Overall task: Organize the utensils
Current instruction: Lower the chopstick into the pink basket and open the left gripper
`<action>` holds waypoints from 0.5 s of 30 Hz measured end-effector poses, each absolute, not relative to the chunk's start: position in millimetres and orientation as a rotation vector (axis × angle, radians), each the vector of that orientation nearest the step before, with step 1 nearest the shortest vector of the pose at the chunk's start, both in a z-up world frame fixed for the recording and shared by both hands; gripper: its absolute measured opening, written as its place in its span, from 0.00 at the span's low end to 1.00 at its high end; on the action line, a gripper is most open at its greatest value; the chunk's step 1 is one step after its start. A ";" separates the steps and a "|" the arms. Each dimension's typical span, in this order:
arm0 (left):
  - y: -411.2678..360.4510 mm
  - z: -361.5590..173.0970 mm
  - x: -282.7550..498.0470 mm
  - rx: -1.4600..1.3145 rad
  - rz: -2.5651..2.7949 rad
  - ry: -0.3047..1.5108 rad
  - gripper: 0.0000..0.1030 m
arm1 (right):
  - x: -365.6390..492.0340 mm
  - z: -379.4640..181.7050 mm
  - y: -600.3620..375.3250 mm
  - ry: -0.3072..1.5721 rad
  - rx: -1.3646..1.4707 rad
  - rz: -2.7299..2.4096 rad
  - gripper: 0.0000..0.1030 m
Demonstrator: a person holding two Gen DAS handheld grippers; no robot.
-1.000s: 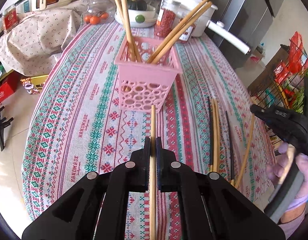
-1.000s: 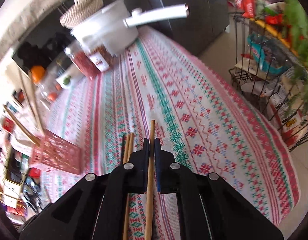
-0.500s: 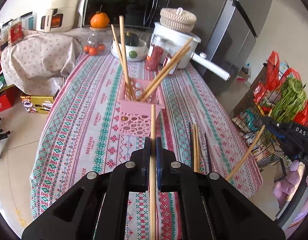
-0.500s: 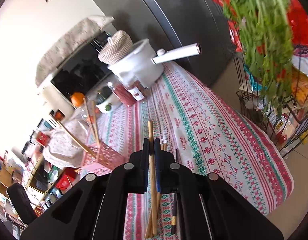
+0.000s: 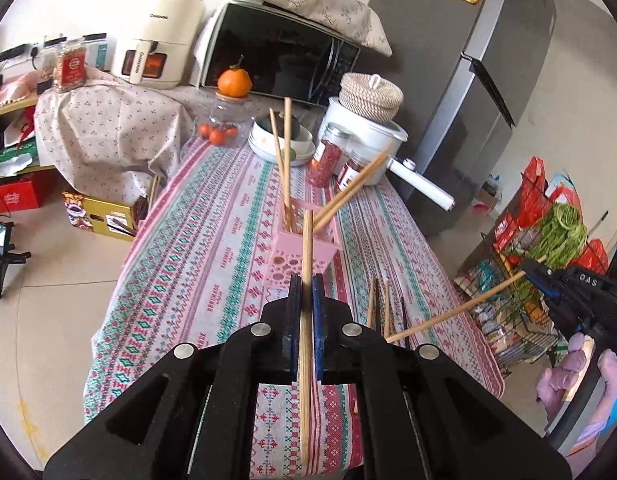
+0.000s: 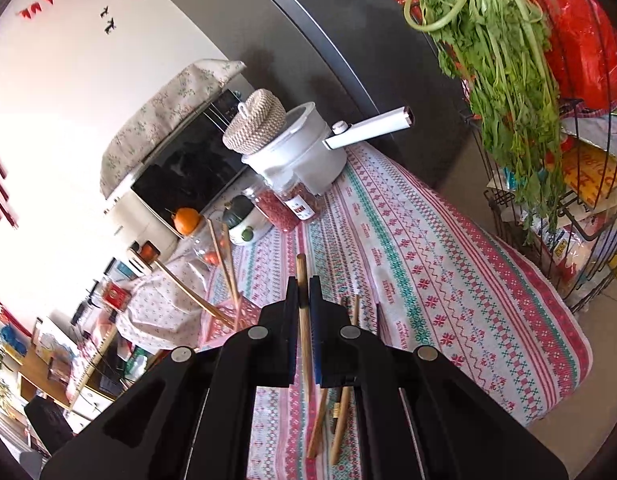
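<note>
Chopsticks [image 5: 307,248], slim round wood, sit clamped singly in left tongs [image 5: 307,280] and right tongs [image 6: 303,282].

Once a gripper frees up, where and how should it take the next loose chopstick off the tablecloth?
Probably mid-shaft, from above, with the jaws straddling it crosswise. The loose chopsticks lie flat on the tablecloth, close side by side, so starting with an outermost one looks safest.

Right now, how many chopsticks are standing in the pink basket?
4. Two chopsticks stand nearly upright at the left side of the pink basket. Two more chopsticks lean out to the right toward the white pot. A shorter one could be hidden inside.
</note>
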State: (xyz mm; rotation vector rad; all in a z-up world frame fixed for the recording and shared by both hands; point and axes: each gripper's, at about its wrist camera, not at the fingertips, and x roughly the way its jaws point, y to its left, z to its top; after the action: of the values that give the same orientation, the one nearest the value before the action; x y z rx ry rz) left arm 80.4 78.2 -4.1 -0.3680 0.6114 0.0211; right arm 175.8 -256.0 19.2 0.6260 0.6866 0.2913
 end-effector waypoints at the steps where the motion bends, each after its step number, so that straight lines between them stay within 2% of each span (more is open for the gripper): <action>1: 80.5 1.3 80.7 -0.370 0.028 0.600 0.04 | 175.3 21.0 -257.8 0.682 0.639 0.300 0.05; 10: 95.0 86.7 107.9 -0.360 0.105 0.396 0.04 | 180.0 24.5 -273.7 0.673 0.718 0.319 0.05; 15: 97.4 107.7 148.2 -0.378 0.149 0.361 0.04 | 185.6 19.3 -279.9 0.688 0.734 0.312 0.05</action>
State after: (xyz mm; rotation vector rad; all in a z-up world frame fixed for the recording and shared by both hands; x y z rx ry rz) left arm 148.2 97.4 107.7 -0.3781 0.3611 0.1495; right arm 185.6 -279.9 19.3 0.7343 0.6876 0.3123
